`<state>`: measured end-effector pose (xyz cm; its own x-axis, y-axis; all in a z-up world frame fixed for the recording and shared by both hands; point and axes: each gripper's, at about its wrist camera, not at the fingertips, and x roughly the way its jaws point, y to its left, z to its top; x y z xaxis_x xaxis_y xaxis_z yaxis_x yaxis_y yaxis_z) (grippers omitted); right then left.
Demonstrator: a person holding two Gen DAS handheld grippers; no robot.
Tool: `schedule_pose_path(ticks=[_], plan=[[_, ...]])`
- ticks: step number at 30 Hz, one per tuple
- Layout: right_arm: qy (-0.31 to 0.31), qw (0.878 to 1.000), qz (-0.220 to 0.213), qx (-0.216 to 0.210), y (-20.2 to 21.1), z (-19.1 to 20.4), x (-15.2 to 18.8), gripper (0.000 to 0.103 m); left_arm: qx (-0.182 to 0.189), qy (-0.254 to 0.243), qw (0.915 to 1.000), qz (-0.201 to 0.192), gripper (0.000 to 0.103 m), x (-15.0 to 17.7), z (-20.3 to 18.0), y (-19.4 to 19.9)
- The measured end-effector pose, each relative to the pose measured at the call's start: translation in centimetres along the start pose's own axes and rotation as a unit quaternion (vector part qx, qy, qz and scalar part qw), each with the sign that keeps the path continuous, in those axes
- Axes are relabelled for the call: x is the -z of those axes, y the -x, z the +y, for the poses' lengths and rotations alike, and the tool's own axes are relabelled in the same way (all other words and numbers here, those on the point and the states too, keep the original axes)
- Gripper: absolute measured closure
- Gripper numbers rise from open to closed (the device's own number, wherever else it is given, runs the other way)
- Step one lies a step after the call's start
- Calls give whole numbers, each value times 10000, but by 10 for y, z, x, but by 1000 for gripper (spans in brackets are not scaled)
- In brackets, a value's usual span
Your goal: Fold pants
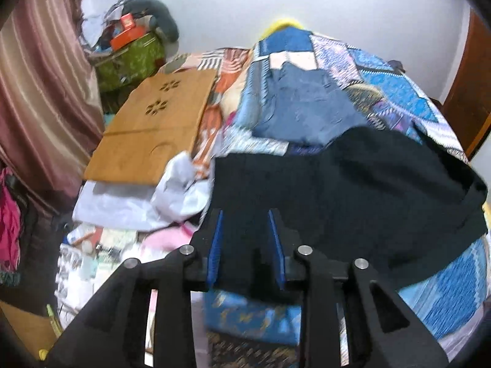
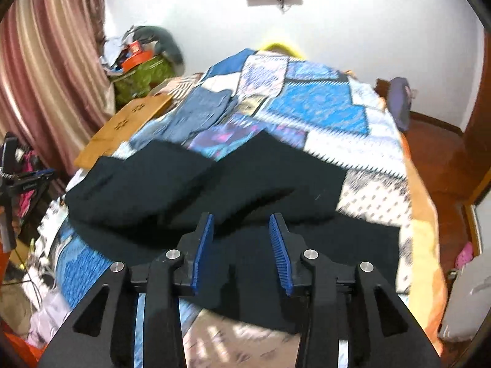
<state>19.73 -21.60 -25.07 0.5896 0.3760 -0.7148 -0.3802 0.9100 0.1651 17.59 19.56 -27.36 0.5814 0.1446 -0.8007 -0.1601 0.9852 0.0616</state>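
Note:
Black pants (image 1: 343,184) lie on a bed with a blue patchwork quilt (image 1: 389,73). In the right wrist view the pants (image 2: 214,181) are partly folded, with an upper layer lying over a lower one. My left gripper (image 1: 247,214) is open, its blue pads over the near left edge of the pants, nothing held between them. My right gripper (image 2: 241,219) is open above the near edge of the pants, also empty.
Folded blue jeans (image 1: 303,104) lie further up the bed, also in the right wrist view (image 2: 202,107). A wooden lap table (image 1: 153,125) rests on the left side. Clutter and a green box (image 1: 129,61) stand by the striped curtain (image 1: 40,86). The wooden floor (image 2: 435,150) is on the right.

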Motion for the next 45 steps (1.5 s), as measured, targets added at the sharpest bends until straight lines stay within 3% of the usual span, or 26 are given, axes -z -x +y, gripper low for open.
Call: schedule_pose_path(ticks=[2, 6, 14, 23, 26, 28, 29, 31, 33, 38, 45], plan=[[1, 10000, -21, 64, -6, -4, -13, 67, 67, -26, 10000, 2, 70, -14, -12, -6], [7, 9999, -12, 102, -29, -15, -41, 53, 163, -40, 9998, -61, 51, -40, -35, -21], [-83, 9988, 401, -277, -104, -27, -86, 52, 207, -369, 9991, -49, 32, -76, -80, -61], [-4, 9945, 1018, -252, -197, -37, -113, 52, 420, -619, 9967, 309, 30, -84, -106, -114], [-269, 9902, 1329, -347, -224, -46, -112, 53, 471, -626, 9959, 448, 30, -84, -110, -126], [-443, 9885, 1382, -425, -233, -51, -109, 58, 484, -635, 9955, 506, 30, -83, -112, -132], [-417, 9895, 1321, -402, -233, -50, -108, 63, 473, -652, 9954, 524, 30, -82, -113, -134], [-350, 9900, 1313, -386, -229, -49, -109, 86, 473, -680, 9951, 546, 30, -81, -116, -135], [-352, 9900, 1317, -367, -225, -50, -110, 92, 500, -661, 9950, 558, 30, -80, -117, -133], [-360, 9928, 1088, -347, -199, -54, -110, 95, 527, -731, 9948, 474, 30, -78, -124, -113], [-686, 9964, 353, -365, -109, -77, -115, 95, 589, -949, 9934, 266, 26, -72, -142, -71]])
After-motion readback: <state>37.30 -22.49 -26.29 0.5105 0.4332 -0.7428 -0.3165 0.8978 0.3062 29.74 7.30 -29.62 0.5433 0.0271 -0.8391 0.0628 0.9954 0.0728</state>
